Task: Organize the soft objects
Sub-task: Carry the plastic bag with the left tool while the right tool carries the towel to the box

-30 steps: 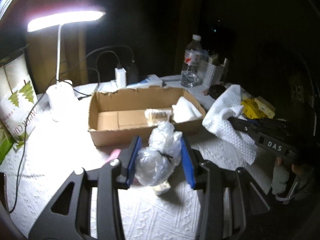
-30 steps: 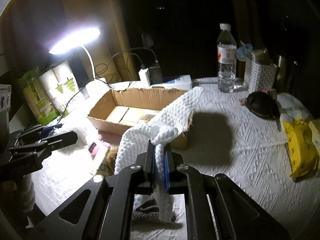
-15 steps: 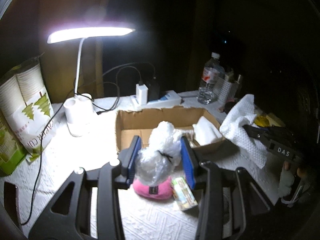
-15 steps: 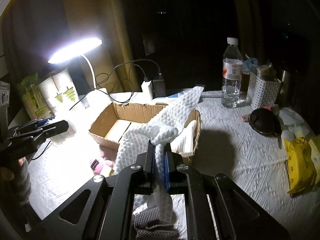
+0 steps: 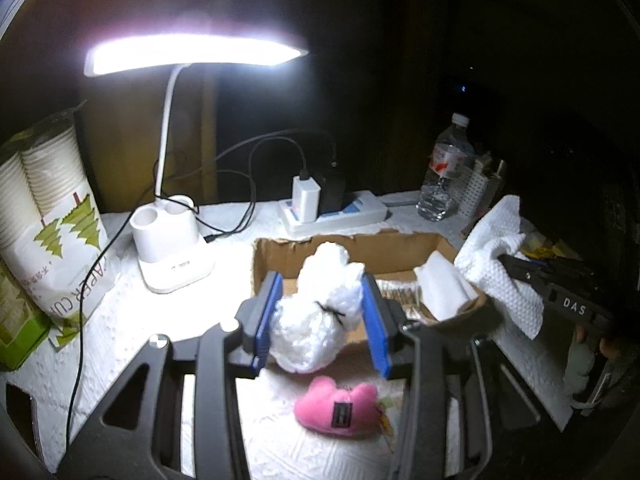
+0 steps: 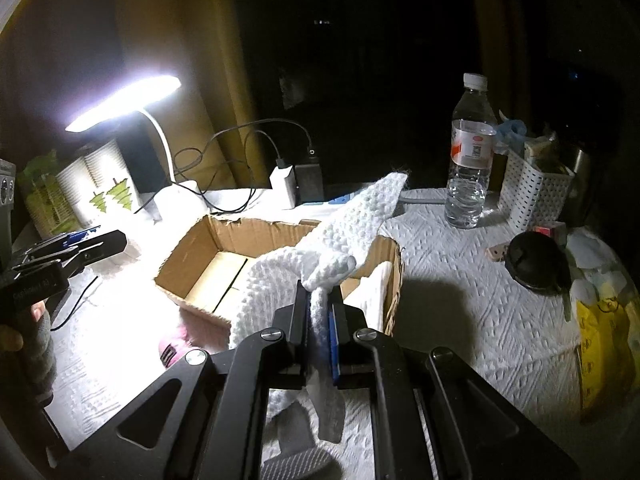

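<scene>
Right now you've got 2 soft things in hand at once, prob. so both can go into the cardboard box [image 6: 280, 256] without a 2nd trip. Your left gripper [image 5: 322, 320] is clamped on the tied plastic bag [image 5: 316, 316] of white stuff, blue pads pressing its sides just below the black tie; the bag bulges between them, so the squeeze looks light enough not to burst it. It hangs over the box's near wall, clear of the table. Your right gripper [image 6: 320, 332] is pinched nearly shut on a bunched fold of the white knit cloth [image 6: 352, 232]; 1 end sticks up over the box's far corner, the rest droops below the jaws toward the table, which is why you carry it high. Inside the box a folded white cloth [image 5: 440, 292] leans against the right wall, w/ a flat packet beside it, so free floor is toward the left. A pink plush [image 5: 340, 408] lies on the table just in front of the box, not yet packed. As for the surface: a white embossed table cover [image 6: 480, 320], lit hard by a desk lamp [image 5: 176, 240] at back left; the room beyond is dark. Also around: power strip w/ chargers [image 5: 332, 208], water bottle [image 6: 470, 160], white basket [image 6: 532, 192], paper cup pack [image 5: 52, 220], yellow packet [image 6: 600, 344].
</scene>
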The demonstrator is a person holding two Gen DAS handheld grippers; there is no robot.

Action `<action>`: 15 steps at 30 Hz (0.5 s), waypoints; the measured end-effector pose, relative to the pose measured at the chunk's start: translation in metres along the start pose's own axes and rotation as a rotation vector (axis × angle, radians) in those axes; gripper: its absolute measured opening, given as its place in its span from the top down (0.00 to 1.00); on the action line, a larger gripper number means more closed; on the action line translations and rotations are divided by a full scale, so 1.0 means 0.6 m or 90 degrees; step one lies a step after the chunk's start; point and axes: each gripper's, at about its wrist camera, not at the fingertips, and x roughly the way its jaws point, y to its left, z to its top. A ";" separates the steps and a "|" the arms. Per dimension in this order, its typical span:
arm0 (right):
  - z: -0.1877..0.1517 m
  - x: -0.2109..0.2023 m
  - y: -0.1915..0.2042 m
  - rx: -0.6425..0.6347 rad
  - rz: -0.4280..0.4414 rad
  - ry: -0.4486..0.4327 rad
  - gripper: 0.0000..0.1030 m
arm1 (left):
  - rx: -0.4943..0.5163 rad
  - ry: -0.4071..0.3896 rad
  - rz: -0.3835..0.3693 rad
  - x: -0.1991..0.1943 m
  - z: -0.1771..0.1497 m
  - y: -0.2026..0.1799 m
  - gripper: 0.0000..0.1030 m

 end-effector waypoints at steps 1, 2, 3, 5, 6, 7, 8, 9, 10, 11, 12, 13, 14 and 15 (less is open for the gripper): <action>0.003 0.008 -0.003 0.000 -0.002 0.002 0.92 | -0.002 0.000 0.000 0.007 0.001 0.003 0.61; 0.004 0.014 -0.004 0.000 -0.003 0.004 0.92 | -0.004 0.000 0.000 0.014 0.001 0.005 0.61; 0.005 0.020 -0.007 0.000 -0.003 0.006 0.92 | -0.006 0.003 0.002 0.023 0.000 0.008 0.61; 0.008 0.036 -0.012 -0.001 -0.007 0.013 0.92 | -0.014 0.011 0.003 0.041 -0.001 0.014 0.61; 0.009 0.043 -0.015 -0.001 -0.007 0.016 0.92 | -0.015 0.012 0.004 0.047 -0.001 0.016 0.61; 0.010 0.048 -0.016 -0.001 -0.008 0.018 0.92 | -0.014 0.015 0.008 0.056 -0.002 0.017 0.61; 0.011 0.057 -0.019 -0.001 -0.011 0.021 0.92 | -0.013 0.016 0.011 0.064 -0.002 0.018 0.61; 0.012 0.062 -0.021 -0.002 -0.012 0.023 0.92 | -0.012 0.017 0.013 0.069 -0.003 0.018 0.61; 0.013 0.069 -0.024 -0.002 -0.014 0.025 0.92 | -0.012 0.020 0.015 0.078 -0.004 0.019 0.61; 0.014 0.078 -0.028 -0.002 -0.016 0.029 0.92 | -0.012 0.023 0.015 0.084 -0.004 0.020 0.61; 0.015 0.085 -0.031 -0.003 -0.019 0.032 0.92 | -0.013 0.027 0.015 0.092 -0.005 0.021 0.61; 0.015 0.092 -0.034 -0.003 -0.020 0.035 0.92 | -0.013 0.032 0.014 0.100 -0.006 0.021 0.61; 0.016 0.100 -0.038 -0.004 -0.022 0.039 0.92 | -0.012 0.035 0.014 0.107 -0.007 0.021 0.61; 0.016 0.105 -0.039 -0.003 -0.023 0.041 0.92 | -0.012 0.038 0.014 0.111 -0.008 0.021 0.61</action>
